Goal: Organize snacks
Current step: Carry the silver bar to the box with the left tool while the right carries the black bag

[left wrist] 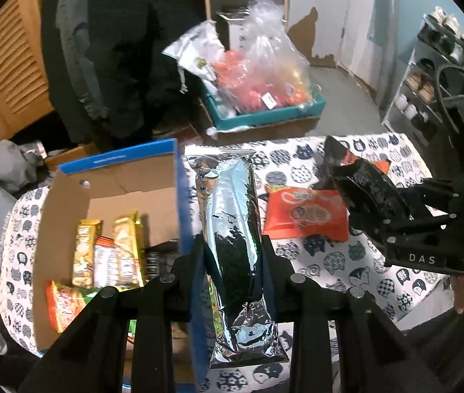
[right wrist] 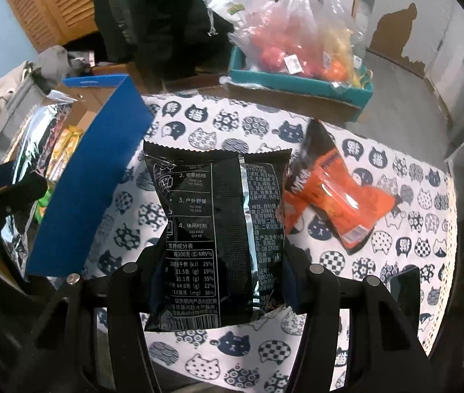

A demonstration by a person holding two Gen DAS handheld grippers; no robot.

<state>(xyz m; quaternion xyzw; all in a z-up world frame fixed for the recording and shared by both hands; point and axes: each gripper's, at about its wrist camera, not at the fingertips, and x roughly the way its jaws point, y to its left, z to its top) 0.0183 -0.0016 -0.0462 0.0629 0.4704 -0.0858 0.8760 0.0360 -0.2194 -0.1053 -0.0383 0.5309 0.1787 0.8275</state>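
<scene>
Left gripper [left wrist: 232,262]: clamped on a long shiny silver foil snack pack [left wrist: 232,229], which hangs lengthwise between the fingers at 6 o'clock of the left wrist view, above the right wall of the box and the tablecloth.

Right gripper [right wrist: 222,262]: clamped on a flat black plastic snack bag with white printed text [right wrist: 215,229], held above the cloth at 6 o'clock of the right wrist view; in the left wrist view the same tool and bag show at 3 o'clock.

Box: an open cardboard box with blue outer walls [left wrist: 179,180] sits at 9 o'clock of the left wrist view, on the cat-print white and navy tablecloth [left wrist: 314,255].

Already stowed: several yellow-gold wrapped bars [left wrist: 84,252], an orange-red packet [left wrist: 63,301] and a dark pack lie on the box floor, packed toward its near side.

Still on the cloth: a flat orange snack packet [left wrist: 304,216] at 2 o'clock in the left wrist view; a crumpled orange and black snack bag [right wrist: 330,190] at 2 o'clock in the right wrist view.

Progress: judged partway. Some snacks are boxed, two are in hand but not yet placed, and at least two await pickup.

Far background: a teal tray holding a clear plastic bag of red and orange items [left wrist: 264,75] at 12 o'clock, off the table; whether it belongs to the job is unclear.
</scene>
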